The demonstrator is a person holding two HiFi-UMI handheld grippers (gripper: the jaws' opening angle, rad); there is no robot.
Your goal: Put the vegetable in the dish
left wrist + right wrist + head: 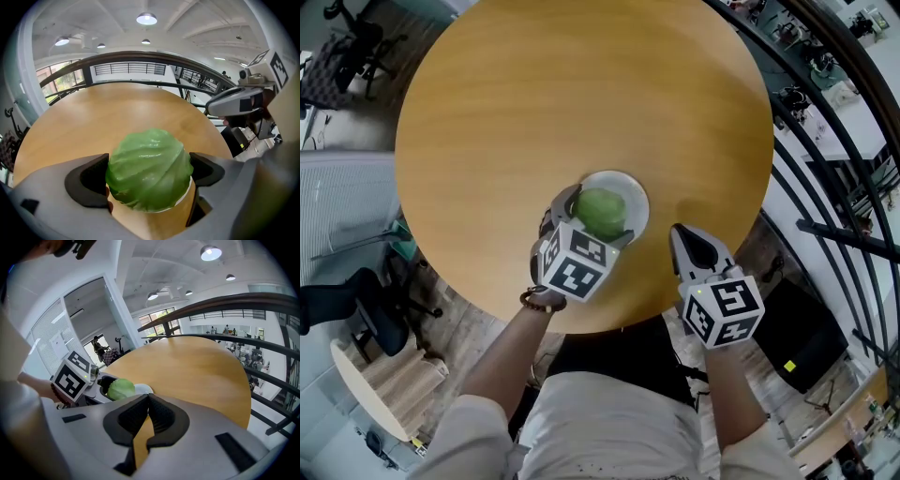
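A green cabbage [600,211] sits over a white dish [624,180] near the front edge of the round wooden table [534,103]. My left gripper [598,219] is shut on the cabbage [149,171], one pad against each side. The dish's white rim [182,198] shows just under it. I cannot tell whether the cabbage rests in the dish. My right gripper [680,232] hovers to the right of the dish, over the table's edge, shut with nothing held. In the right gripper view its jaws [148,397] meet, with the cabbage [121,388] and dish [143,389] beyond on the left.
A dark metal railing [825,159] curves past the table's right side. Office chairs [366,309] stand on the floor at the left. The wide tabletop stretches away beyond the dish. The person's body is against the near edge.
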